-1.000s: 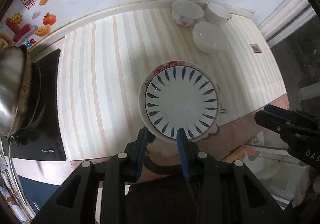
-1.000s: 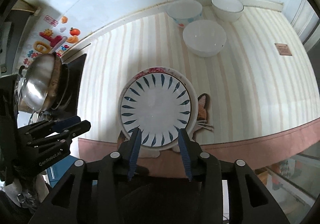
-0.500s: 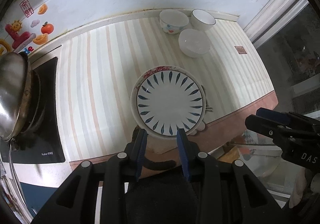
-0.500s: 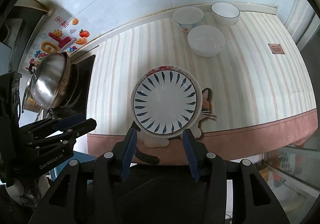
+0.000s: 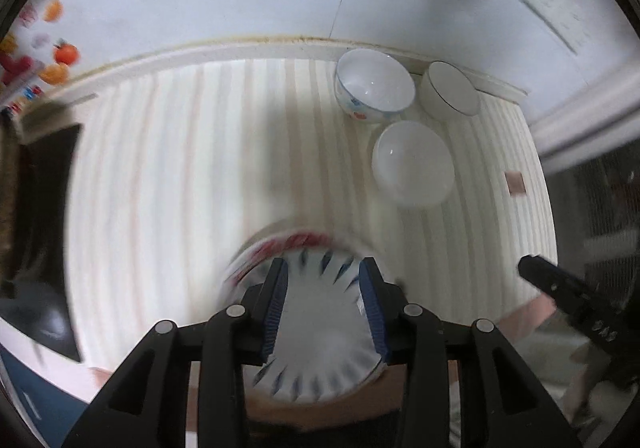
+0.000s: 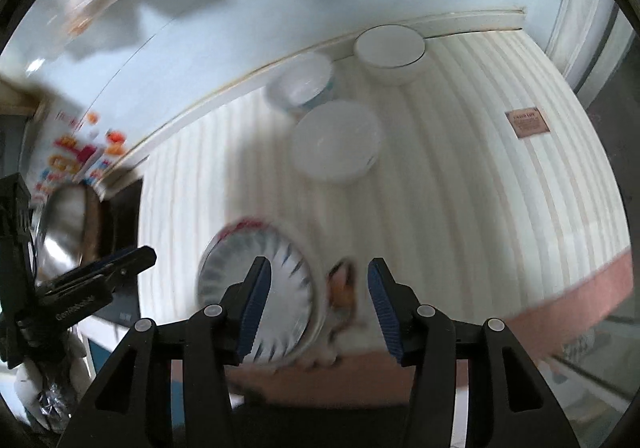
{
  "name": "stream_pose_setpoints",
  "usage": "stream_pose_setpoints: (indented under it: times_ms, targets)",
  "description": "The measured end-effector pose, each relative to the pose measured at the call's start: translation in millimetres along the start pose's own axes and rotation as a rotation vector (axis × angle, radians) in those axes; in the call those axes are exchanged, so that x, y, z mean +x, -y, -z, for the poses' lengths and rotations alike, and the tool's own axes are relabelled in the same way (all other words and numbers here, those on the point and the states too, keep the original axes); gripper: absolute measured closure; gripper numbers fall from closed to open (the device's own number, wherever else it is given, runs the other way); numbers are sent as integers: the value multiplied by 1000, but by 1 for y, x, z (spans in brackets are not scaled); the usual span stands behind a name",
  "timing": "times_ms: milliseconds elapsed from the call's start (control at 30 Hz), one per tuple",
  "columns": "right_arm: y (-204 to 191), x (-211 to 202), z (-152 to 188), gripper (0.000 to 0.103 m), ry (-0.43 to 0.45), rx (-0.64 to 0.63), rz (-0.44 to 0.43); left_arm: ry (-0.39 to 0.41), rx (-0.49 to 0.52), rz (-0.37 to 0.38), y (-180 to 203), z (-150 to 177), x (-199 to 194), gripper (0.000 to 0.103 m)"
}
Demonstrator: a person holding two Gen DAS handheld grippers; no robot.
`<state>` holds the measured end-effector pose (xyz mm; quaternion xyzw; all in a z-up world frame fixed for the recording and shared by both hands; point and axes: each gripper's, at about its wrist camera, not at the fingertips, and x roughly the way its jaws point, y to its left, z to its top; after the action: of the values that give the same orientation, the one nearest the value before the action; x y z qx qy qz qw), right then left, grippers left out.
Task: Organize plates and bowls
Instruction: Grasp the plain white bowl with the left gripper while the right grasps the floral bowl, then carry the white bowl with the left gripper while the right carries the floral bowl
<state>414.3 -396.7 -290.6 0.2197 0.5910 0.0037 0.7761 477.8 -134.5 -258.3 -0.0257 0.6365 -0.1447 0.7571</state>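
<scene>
Two stacked plates (image 5: 316, 332) are sitting blurred at the striped bench's (image 5: 180, 176) near edge. Left hand-held gripper (image 5: 324, 312) is opening above them, seemingly clear; right hand-held gripper (image 6: 320, 304) is hanging apart, empty.

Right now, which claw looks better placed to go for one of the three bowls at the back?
Probably the right claw: its view already sits right of the stacked plates, below the plain white bowl. The left claw, jaws opening, hangs over the plates.

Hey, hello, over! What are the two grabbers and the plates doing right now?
Left gripper opening, over stacked plates, holding nothing. Right gripper open, empty. Three bowls behind, nothing blocking.
</scene>
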Motion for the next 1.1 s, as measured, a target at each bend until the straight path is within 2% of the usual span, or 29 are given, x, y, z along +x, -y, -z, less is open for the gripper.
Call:
stream_pose_setpoints:
  times_ms: [67, 200, 367, 467, 533, 600, 733, 1000, 1100]
  targets:
    - [20, 26, -26, 49, -19, 14, 4, -43, -38, 17, 7, -20, 30, 68]
    - [53, 83, -73, 50, -73, 46, -44, -134, -70, 73, 21, -52, 90, 68]
    - [84, 145, -113, 50, -145, 109, -121, -193, -97, 64, 33, -79, 145, 68]
    - [93, 172, -127, 62, -174, 120, -145, -190, -76, 36, 40, -86, 159, 73]
    - [96, 185, -134, 84, -193, 116, -162, -199, -61, 28, 45, -88, 165, 80]
    - [97, 193, -137, 88, -206, 96, -154, -196, -42, 29, 51, -88, 166, 81]
    - [93, 197, -137, 90, -206, 51, -149, -175, 15, -14, 63, -88, 162, 82]
    - [96, 169, -122, 90, -210, -4, -138, -142, 43, 19, 75, -66, 128, 82]
    - [101, 147, -108, 90, -172, -4, -134, -134, 76, 27, 89, -49, 116, 82]
